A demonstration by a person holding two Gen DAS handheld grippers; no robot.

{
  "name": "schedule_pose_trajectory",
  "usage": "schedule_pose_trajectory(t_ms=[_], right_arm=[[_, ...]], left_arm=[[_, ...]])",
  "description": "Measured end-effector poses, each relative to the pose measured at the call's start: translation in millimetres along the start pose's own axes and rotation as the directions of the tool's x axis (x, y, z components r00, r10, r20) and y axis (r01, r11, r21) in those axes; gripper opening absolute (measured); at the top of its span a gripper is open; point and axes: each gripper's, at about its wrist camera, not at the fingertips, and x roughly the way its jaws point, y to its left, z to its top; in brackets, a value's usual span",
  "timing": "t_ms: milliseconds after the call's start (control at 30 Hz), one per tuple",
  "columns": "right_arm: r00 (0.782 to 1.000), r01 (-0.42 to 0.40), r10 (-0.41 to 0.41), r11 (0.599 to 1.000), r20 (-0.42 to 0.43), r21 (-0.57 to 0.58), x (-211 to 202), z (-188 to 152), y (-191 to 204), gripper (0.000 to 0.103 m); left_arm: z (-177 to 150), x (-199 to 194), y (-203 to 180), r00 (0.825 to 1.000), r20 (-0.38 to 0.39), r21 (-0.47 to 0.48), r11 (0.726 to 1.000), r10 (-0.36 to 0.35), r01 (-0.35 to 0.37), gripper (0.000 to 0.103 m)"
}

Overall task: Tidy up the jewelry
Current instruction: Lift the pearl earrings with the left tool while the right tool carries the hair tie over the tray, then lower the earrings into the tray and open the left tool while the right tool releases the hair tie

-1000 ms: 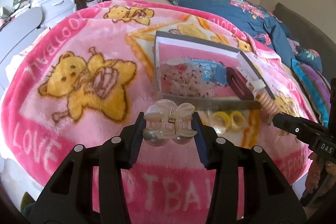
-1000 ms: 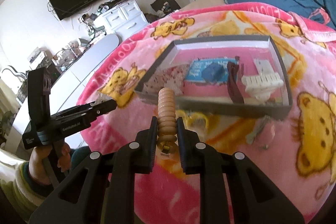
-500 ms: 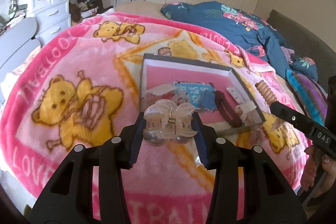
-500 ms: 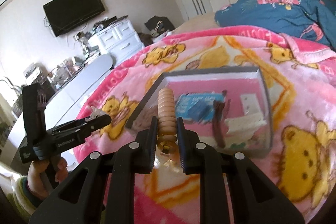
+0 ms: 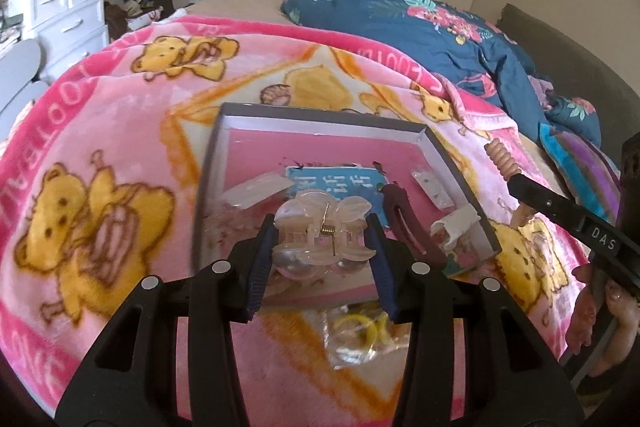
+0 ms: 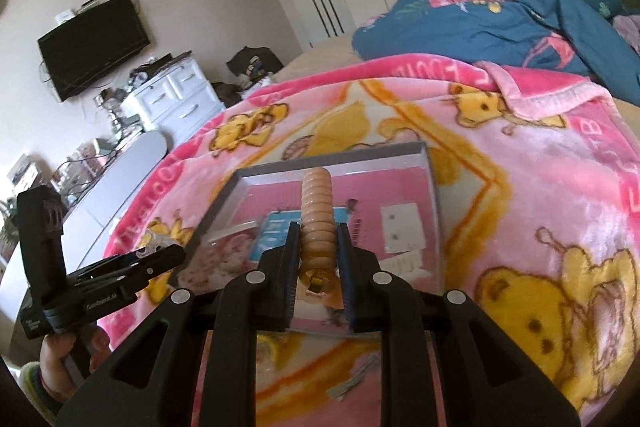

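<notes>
Only left view shows yellow rings; left hand-held gripper clamps claw clip, right beaded clip.

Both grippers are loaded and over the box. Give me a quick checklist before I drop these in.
1. Left gripper grip: ok. Its pads press both sides of the clear hair claw.
2. Right gripper grip: ok. It is shut on the peach beaded clip, which stands upright between the fingers.
3. Box open and reachable: ok. No lid on it; it lies flat on the pink blanket.
4. Free space in box: ok. The far pink floor is bare; the near half holds a blue card, a dark red clip and packets.
5. Grippers clear of each other: ok, apart in both views.
6. Height above the box floor: cannot tell.
</notes>
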Motion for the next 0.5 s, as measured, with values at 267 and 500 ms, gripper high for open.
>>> schedule_pose_trajectory(t_ms=[267, 500], right_arm=[[0.999, 0.020, -0.019, 1.000, -0.038, 0.014, 21, -6, -11, 0.017], [0.997, 0.020, -0.019, 1.000, -0.071, 0.007, 42, -10, -8, 0.017]], left_arm=[[-3, 36, -12, 0.998, -0.059, 0.018, 1.000, -0.012, 0.013, 0.036], [-6, 47, -10, 0.997, -0.076, 0.020, 1.000, 0.004, -0.002, 0.036]])
